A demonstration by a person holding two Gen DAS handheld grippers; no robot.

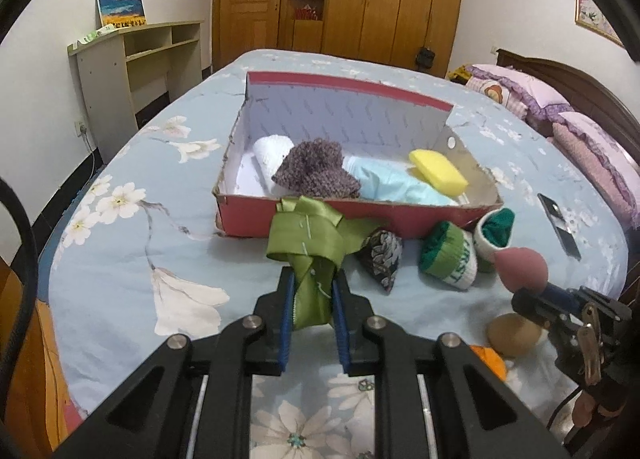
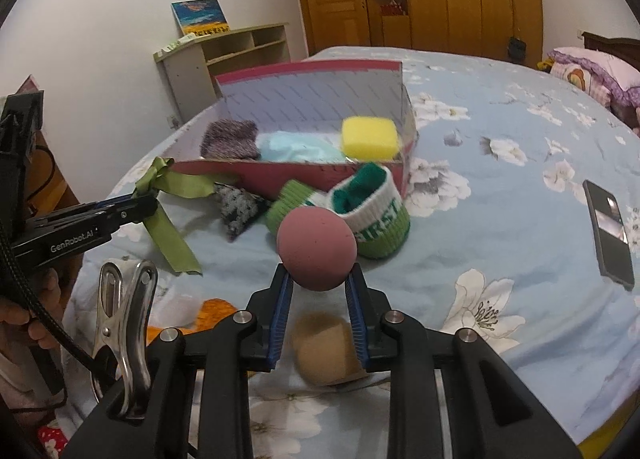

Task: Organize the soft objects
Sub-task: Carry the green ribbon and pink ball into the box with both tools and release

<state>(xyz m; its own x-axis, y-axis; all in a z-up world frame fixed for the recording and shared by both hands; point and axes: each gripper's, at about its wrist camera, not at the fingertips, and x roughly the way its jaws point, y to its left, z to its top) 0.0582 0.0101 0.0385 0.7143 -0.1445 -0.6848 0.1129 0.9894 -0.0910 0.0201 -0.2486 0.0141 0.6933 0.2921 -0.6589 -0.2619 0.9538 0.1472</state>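
Note:
My left gripper (image 1: 314, 279) is shut on a green satin ribbon (image 1: 308, 235), held above the bed in front of the red box (image 1: 360, 215); it shows from the side in the right wrist view (image 2: 146, 201). My right gripper (image 2: 318, 273) is shut on a pink makeup sponge (image 2: 317, 249), which also shows in the left wrist view (image 1: 520, 265). The box holds a white roll (image 1: 272, 151), a purple knit piece (image 1: 314, 169), a light blue cloth (image 1: 392, 183) and a yellow sponge (image 1: 438, 171).
On the floral bedspread (image 1: 132, 243) in front of the box lie a patterned pouch (image 1: 382, 255), two green-and-white socks (image 1: 452, 259), a tan sponge (image 2: 326, 351) and something orange (image 2: 216, 309). A black phone (image 2: 608, 231) lies at the right. Pillows (image 1: 592, 147) are far right.

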